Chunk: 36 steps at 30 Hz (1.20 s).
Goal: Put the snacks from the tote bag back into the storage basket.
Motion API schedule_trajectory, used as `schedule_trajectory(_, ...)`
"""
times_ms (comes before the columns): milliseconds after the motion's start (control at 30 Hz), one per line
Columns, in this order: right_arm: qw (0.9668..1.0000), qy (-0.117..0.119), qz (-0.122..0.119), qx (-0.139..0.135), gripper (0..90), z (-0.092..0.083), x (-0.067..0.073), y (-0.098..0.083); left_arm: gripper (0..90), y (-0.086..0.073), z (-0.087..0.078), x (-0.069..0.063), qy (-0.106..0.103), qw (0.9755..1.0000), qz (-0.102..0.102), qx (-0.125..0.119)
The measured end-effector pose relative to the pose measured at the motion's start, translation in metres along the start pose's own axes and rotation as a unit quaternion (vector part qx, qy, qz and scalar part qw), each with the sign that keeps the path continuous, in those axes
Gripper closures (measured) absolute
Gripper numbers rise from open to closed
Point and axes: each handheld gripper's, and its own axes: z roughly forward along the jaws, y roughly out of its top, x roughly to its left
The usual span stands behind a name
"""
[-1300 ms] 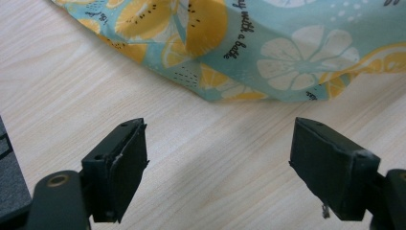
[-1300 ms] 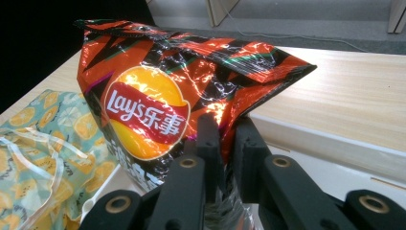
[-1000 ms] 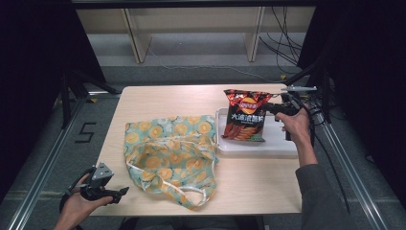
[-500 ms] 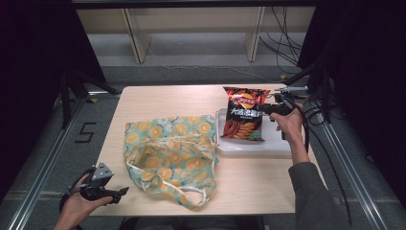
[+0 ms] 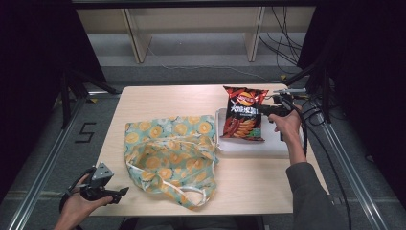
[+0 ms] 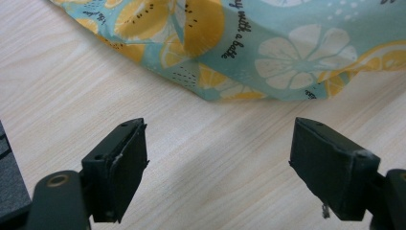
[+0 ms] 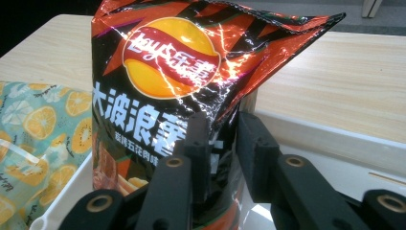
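Observation:
A red and black chip bag (image 5: 244,117) stands upright at the left end of a white tray (image 5: 253,146). My right gripper (image 5: 265,109) reaches it from the right at mid height. In the right gripper view this gripper (image 7: 222,120) straddles the chip bag's (image 7: 158,86) side edge. Its jaws have just been opening, and a small gap shows between the pads with the edge in it. My left gripper (image 5: 122,191) rests at the table's near left corner, open with nothing between its jaws (image 6: 218,143). It points at the lemon-print fabric bag (image 6: 287,57).
The fabric bag (image 5: 167,153) lies flat across the table's middle, its handles toward the near edge, touching the tray's left side. Bare wood lies behind the tray (image 7: 335,139) and along the table's left part. Black frame posts and cables stand right of the table.
The right hand and forearm have shifted slightly left toward the chip bag. The bag stays upright in the tray. The left gripper has not moved.

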Motion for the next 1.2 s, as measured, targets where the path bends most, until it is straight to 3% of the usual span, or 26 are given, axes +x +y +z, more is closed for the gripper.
schedule_trajectory(33,1.0000,-0.002,0.000,0.000,72.7,0.000,0.000,0.000,19.8,0.000,0.000,0.000,0.005,1.0000,0.000,-0.001)
schedule_trajectory(67,1.0000,-0.004,0.000,0.002,72.3,0.001,0.000,0.000,19.9,0.001,-0.002,0.002,0.003,0.9998,0.016,0.011)
schedule_trajectory(233,0.9998,-0.009,-0.002,0.016,69.6,0.001,0.003,-0.002,19.8,0.000,-0.003,0.003,-0.005,0.9998,0.011,0.014)
schedule_trajectory(300,0.9998,-0.007,-0.011,0.012,69.4,0.001,0.004,-0.002,19.8,0.000,0.000,0.001,0.005,1.0000,-0.003,0.002)
schedule_trajectory(367,0.9998,-0.007,0.007,0.015,69.0,-0.001,0.009,-0.001,19.9,0.000,-0.001,0.001,-0.001,1.0000,-0.002,0.002)
schedule_trajectory(400,0.9999,-0.003,-0.010,0.008,69.0,-0.001,0.007,0.000,19.9,0.000,-0.003,0.003,-0.002,0.9999,0.013,0.010)
schedule_trajectory(467,0.9999,-0.001,-0.011,0.005,68.1,-0.003,0.008,0.000,19.8,0.000,-0.001,0.001,0.003,1.0000,-0.002,0.000)
schedule_trajectory(533,1.0000,0.004,-0.003,0.002,66.9,-0.005,0.013,0.000,19.9,0.000,-0.001,0.002,0.001,1.0000,-0.004,0.006)
schedule_trajectory(600,0.9999,0.007,-0.014,0.002,65.4,-0.006,0.013,0.000,19.9,0.000,-0.002,0.003,0.001,0.9999,0.008,0.007)
schedule_trajectory(633,1.0000,0.007,0.005,0.002,64.5,-0.008,0.018,0.000,19.9,0.000,-0.002,0.002,0.002,1.0000,0.004,0.005)
schedule_trajectory(667,0.9999,0.004,-0.015,-0.002,63.6,-0.008,0.015,0.000,19.8,0.000,-0.002,0.002,0.001,1.0000,0.005,0.006)
schedule_trajectory(700,1.0000,0.004,0.001,0.001,63.3,-0.011,0.019,0.000,19.8,0.000,-0.002,0.002,0.001,1.0000,0.005,0.006)
schedule_trajectory(733,0.9999,0.004,-0.012,-0.009,62.5,-0.011,0.018,0.000,19.9,0.000,-0.002,0.002,0.001,1.0000,0.005,0.006)
schedule_trajectory(800,0.9999,0.005,-0.008,-0.011,61.0,-0.015,0.022,0.000,19.8,0.000,-0.002,0.002,0.001,1.0000,0.005,0.006)
schedule_trajectory(867,0.9996,0.003,-0.023,-0.017,59.5,-0.017,0.023,0.000,19.8,0.000,-0.002,0.002,0.002,1.0000,0.006,0.006)
schedule_trajectory(967,0.9994,0.012,-0.029,-0.018,59.1,-0.021,0.029,0.000,19.8,0.000,-0.003,0.002,0.002,1.0000,0.005,0.006)
schedule_trajectory(1033,0.9989,0.020,-0.034,-0.025,58.7,-0.023,0.034,-0.001,19.9,0.000,-0.001,0.001,0.006,1.0000,-0.008,0.000)
schedule_trajectory(1167,0.9986,0.029,-0.039,-0.023,54.5,-0.028,0.043,-0.007,19.9,0.000,-0.001,0.002,0.005,1.0000,-0.004,0.000)
schedule_trajectory(1200,0.9990,0.031,-0.024,-0.023,53.3,-0.029,0.048,-0.009,19.9,0.000,-0.001,0.001,0.007,0.9999,-0.009,-0.001)
